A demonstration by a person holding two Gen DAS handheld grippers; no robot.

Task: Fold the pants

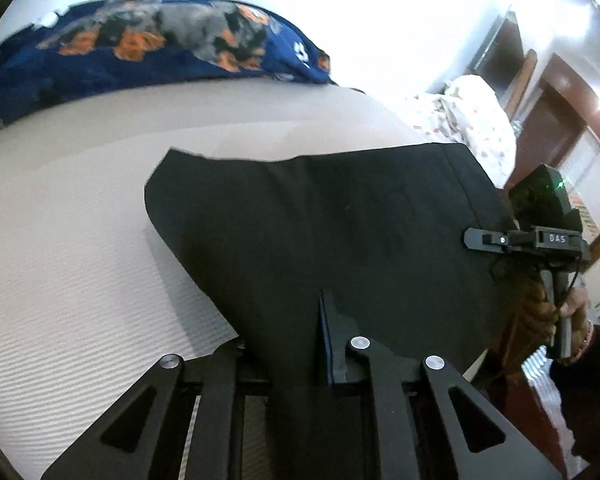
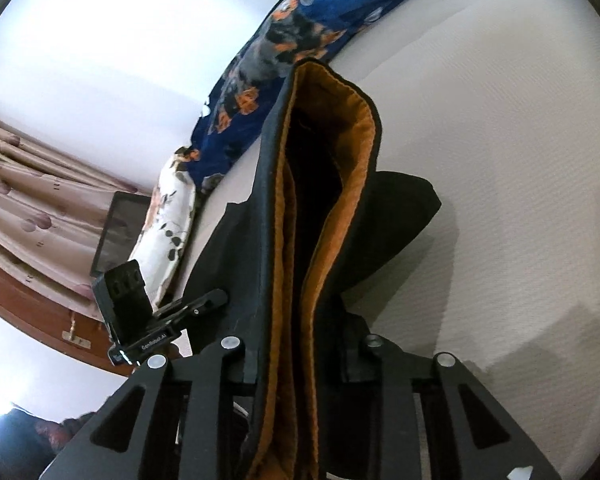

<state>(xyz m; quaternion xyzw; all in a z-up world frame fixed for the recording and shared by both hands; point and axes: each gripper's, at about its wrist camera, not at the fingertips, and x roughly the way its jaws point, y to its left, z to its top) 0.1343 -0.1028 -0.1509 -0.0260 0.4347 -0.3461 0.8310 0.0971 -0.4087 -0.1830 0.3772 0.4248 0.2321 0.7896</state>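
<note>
I have both tools, left tool (image 1: 300, 344) and right tool (image 2: 300, 360), clamped on the black pants (image 1: 340, 216) lifted over the bed (image 1: 80, 240), apparently mid-fold, laying down remains.

Black hand-held gripper (image 1: 292, 360) with silver screws; dark sleeve, pink bracelet.

I'm looking into a home bedroom: a bed (image 1: 80, 240) with a pale ribbed cover, a navy paw-print blanket (image 2: 300, 32) along its far edge, a floral pillow (image 2: 168, 232) at one corner, patterned curtains (image 2: 28, 184) and dark wooden doors (image 1: 556, 120).
</note>
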